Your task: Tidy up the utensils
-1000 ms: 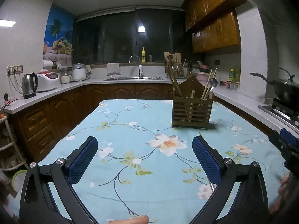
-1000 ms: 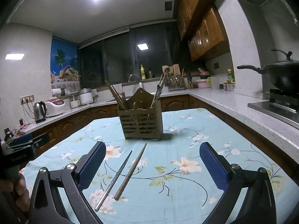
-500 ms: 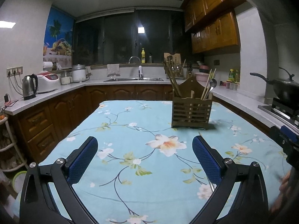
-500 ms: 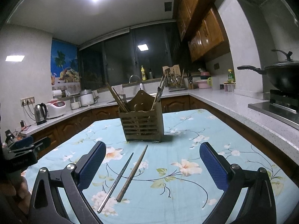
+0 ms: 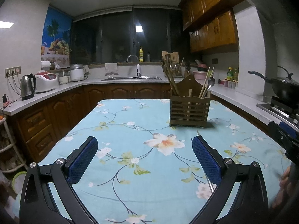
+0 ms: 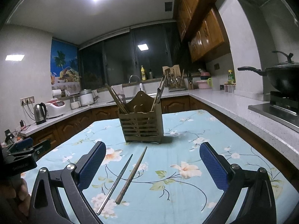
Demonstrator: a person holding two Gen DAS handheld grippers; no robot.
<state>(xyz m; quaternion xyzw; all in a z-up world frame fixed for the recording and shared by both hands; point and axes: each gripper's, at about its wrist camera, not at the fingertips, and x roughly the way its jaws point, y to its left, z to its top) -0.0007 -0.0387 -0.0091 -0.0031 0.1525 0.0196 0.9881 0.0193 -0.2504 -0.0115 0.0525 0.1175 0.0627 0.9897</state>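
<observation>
A slatted wooden utensil holder (image 6: 143, 126) stands on the floral blue tablecloth (image 6: 186, 149); it also shows in the left wrist view (image 5: 189, 110), with chopsticks and a spoon in it. A wooden chopstick (image 6: 131, 175) and a metal chopstick (image 6: 115, 183) lie side by side on the cloth in front of it. My right gripper (image 6: 152, 163) is open and empty, low over the cloth, with both chopsticks between its fingers. My left gripper (image 5: 144, 156) is open and empty over the cloth to the left; a metal chopstick (image 5: 209, 182) passes behind its right finger.
The table's left edge (image 5: 74, 128) drops toward wooden cabinets (image 5: 41, 127). A stove with a black wok (image 6: 284, 78) stands on the counter to the right. A kettle (image 5: 28, 86) and a rice cooker (image 5: 46, 83) stand on the left counter.
My right gripper has crept slightly closer to the two chopsticks. My left gripper has barely moved.
</observation>
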